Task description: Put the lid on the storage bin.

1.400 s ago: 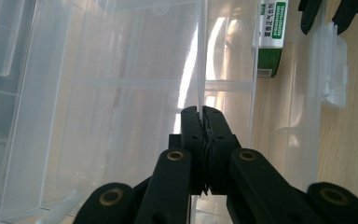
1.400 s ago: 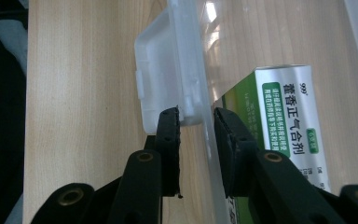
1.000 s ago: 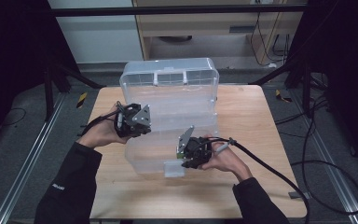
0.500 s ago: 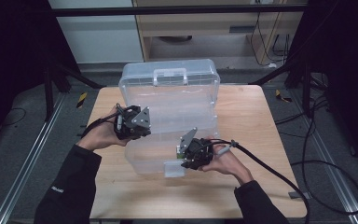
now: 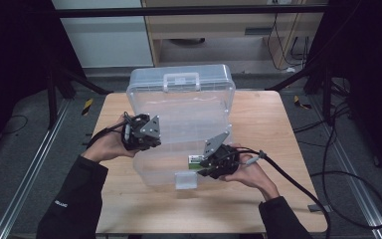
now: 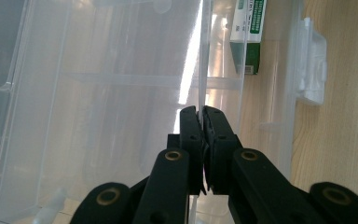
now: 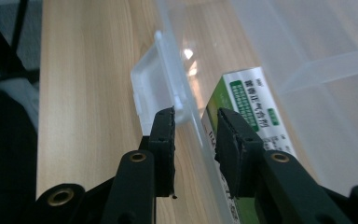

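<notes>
Both tongs straddle clear plastic: left tongs (image 6: 200,122) clenched on the bin (image 5: 179,107) wall, right tongs (image 7: 195,122) released (box (image 7: 249,116) half-hidden).

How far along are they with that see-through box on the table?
Done: the small green-and-white carton already lies inside the clear plastic storage box, whose lid stands open. In hand: the left hand-held gripper is shut on the box's thin edge, steadying it, while the right hand-held gripper, its jaws just opening, straddles the front wall beside the latch. Left: probably closing and latching the lid.
</notes>
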A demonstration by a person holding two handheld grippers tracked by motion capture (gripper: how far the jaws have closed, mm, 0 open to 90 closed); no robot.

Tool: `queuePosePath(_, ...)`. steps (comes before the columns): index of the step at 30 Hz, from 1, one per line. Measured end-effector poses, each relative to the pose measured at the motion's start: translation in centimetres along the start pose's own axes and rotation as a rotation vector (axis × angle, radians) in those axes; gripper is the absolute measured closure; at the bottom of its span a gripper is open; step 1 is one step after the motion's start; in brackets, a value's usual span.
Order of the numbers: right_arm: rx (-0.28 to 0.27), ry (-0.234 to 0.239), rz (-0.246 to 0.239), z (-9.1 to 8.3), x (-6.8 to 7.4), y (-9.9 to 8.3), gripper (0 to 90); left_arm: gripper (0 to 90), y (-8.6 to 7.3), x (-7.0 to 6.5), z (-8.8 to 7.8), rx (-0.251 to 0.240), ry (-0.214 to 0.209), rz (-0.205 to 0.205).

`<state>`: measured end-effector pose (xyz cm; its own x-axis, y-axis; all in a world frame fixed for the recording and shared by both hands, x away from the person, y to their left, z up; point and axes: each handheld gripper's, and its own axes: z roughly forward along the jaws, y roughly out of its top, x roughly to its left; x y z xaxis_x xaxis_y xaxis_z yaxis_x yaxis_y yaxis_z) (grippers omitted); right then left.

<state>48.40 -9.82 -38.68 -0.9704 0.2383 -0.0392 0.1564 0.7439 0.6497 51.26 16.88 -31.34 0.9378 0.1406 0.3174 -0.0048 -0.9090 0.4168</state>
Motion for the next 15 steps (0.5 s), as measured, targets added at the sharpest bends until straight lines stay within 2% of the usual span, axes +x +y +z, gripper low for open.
queuePosePath(3, -0.067, -0.007, 0.041, -1.4, -0.2, -0.4, 70.1, 86.9, 0.0, 0.0, 0.0, 0.005, -0.001, 0.0)
queuePosePath(5, -0.12, -0.031, 0.066, -2.4, -0.5, -0.7, 73.9, 86.9, 0.0, 0.0, 0.0, 0.006, -0.002, 0.0)
queuePosePath(11, -0.304, -0.14, 0.169, -5.5, -1.5, -1.5, 87.2, 86.8, 0.1, -0.1, 0.0, 0.006, -0.002, -0.001)
queuePosePath(15, -0.412, -0.22, 0.265, -7.2, -2.7, -1.6, 90.0, 86.7, 0.1, -0.1, 0.0, 0.01, -0.003, -0.001)
